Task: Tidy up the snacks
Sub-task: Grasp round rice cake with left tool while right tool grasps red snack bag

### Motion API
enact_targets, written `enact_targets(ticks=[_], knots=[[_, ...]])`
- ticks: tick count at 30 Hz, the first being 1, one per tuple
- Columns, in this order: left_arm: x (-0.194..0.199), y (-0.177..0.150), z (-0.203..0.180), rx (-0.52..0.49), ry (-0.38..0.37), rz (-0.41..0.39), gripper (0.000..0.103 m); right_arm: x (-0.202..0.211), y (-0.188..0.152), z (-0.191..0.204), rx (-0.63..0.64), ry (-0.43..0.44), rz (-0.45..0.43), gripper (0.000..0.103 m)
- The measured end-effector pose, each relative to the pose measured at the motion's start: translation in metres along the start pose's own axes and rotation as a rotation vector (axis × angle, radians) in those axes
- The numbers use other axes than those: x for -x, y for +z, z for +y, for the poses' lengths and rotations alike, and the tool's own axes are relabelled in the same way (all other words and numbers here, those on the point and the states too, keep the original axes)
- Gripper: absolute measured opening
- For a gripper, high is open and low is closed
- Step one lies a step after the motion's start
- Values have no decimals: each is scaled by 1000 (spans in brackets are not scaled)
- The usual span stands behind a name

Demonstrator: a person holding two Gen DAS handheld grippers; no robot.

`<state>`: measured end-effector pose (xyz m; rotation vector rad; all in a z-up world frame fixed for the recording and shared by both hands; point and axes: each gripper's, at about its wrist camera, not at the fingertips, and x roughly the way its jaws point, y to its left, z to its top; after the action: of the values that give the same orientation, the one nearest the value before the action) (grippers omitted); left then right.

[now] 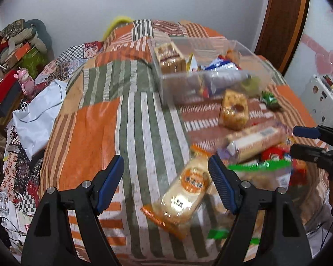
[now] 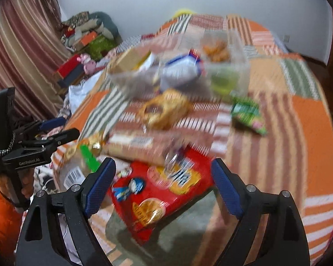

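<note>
Snacks lie on a striped orange and green bedspread (image 1: pixel 133 119). A clear plastic box (image 1: pixel 211 66) at the far side holds several packets. My left gripper (image 1: pixel 166 181) is open above an orange-labelled bread pack (image 1: pixel 184 190), not touching it. In front of the box lie a round pastry pack (image 1: pixel 234 110), a long cracker pack (image 1: pixel 255 141) and a green-topped bag (image 1: pixel 259 170). My right gripper (image 2: pixel 164 186) is open over a red snack bag (image 2: pixel 162 190). A small green packet (image 2: pixel 247 114) lies to its right. The box (image 2: pixel 184 71) is blurred in the right wrist view.
A white bag (image 1: pixel 37 119) and patterned bedding lie at the bed's left edge. Boxes, a pink toy (image 1: pixel 26 82) and piled items stand by the left wall. A striped curtain (image 2: pixel 22 51) hangs at left. A white appliance (image 1: pixel 322 104) stands at right.
</note>
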<state>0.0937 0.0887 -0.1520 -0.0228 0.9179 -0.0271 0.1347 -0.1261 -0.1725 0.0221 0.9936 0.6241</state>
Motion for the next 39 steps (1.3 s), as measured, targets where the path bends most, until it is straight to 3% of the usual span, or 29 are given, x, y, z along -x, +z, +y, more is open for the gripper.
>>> enact_targets(ticks=[5,8,12,17,21,24,29,36,39], knots=[[-6,-9,2,-4,-21,29,78,-9,5,12,10,-59,-4,101],[-11,-12,4,1,-22,45,78,-18,6,15,20,-94,11,101],[-19,-17,7,28,-81,73,80,-22,2,14,46,-115,18,102],[-30,-25,0,-4,-43,92,80,-14,-3,-1,57,-134,35,102],[-35,-23,2,27,-50,79,79,-1,-6,-21,26,-179,28,101],[-39,-19,3,48,-51,68,69,8,-9,-40,-18,-195,33,100],[-39,-13,-2,45,-22,42,44,26,-13,-64,-136,-184,16,100],[-40,-9,-11,7,-21,47,41,38,-22,-54,-164,-119,12,101],[-43,-6,-10,20,-25,53,48,32,-23,-49,-158,-101,26,101]])
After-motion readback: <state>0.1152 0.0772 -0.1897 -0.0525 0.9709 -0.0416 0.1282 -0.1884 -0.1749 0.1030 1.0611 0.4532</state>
